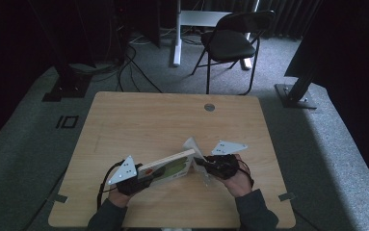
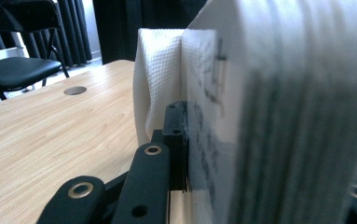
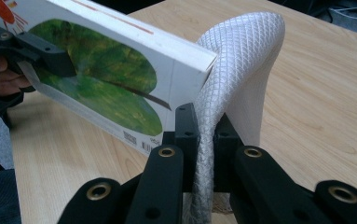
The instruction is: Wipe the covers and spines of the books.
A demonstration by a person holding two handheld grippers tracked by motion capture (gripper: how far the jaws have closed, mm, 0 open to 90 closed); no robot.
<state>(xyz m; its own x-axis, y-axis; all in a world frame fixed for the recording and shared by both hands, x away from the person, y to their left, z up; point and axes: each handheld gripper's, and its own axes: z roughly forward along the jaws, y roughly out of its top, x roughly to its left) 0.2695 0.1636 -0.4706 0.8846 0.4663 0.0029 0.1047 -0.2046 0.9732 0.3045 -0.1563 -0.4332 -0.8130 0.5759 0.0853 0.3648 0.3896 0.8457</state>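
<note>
The left gripper point(image 1: 146, 175) clamps the book point(image 1: 167, 168) by its near end, jaws pressed on both covers, so the book stands on its long edge, tilted, with the far end free. That leaves the free end open to wiping. The book sits low on the table point(image 1: 138, 115), around six o'clock from the centre, running from eight o'clock up toward two.

The right gripper point(image 3: 205, 135) has its jaws pressed together on a folded paper towel point(image 3: 241, 70), which arches up and over to touch the book's end at about twelve o'clock from the jaws. Held so, the towel can rub the book's edge, I judge.

The book is a thick, stiff slab with a glossy cover printed with green leaves and a white page block. The towel is white, soft, embossed in a fine diamond grid, and curls loosely. The table is pale wood grain with a round cable hole point(image 1: 209, 107) at twelve o'clock.
</note>
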